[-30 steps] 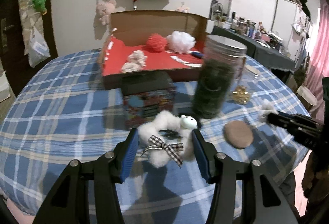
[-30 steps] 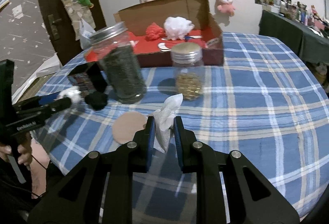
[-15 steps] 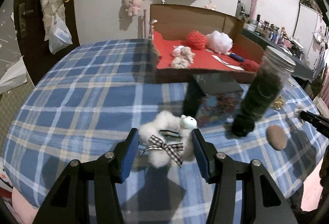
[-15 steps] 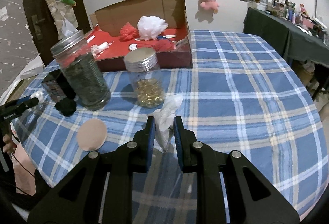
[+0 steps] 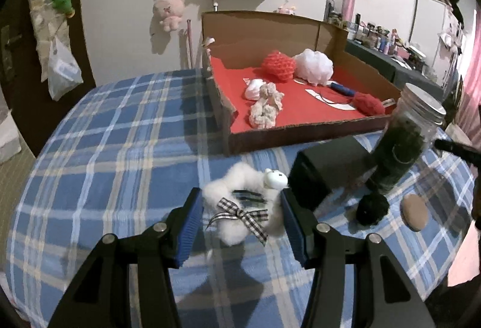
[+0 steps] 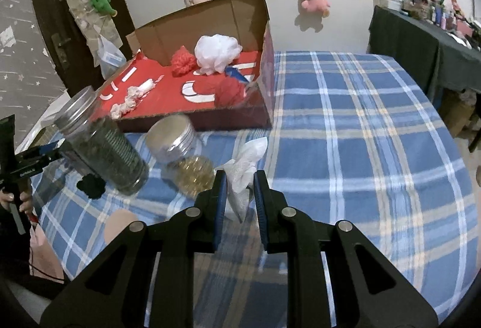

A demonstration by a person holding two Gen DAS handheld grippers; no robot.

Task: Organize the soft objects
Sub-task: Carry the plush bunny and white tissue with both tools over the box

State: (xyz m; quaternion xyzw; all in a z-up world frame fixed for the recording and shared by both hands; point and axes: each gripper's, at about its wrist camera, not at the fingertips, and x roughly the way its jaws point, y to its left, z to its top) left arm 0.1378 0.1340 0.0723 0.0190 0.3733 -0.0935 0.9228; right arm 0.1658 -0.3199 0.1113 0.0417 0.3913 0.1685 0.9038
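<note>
My left gripper is shut on a fluffy white ring toy with a plaid bow, held above the blue plaid tablecloth. Ahead of it lies the cardboard box with a red floor. The box holds a red knitted ball, a white puff, pale scrunchies and a red yarn ball. My right gripper is shut on a crumpled white cloth that sticks up between the pads. In this view the box lies ahead to the left.
A tall jar of dark green stuff and a short jar of gold beads stand between the right gripper and the box. A black case, a black pompom and a tan round pad lie right of the left gripper.
Both grippers have moved across the table with their loads still held. The box now looks nearer and larger in both views, and the jars have slid aside.
</note>
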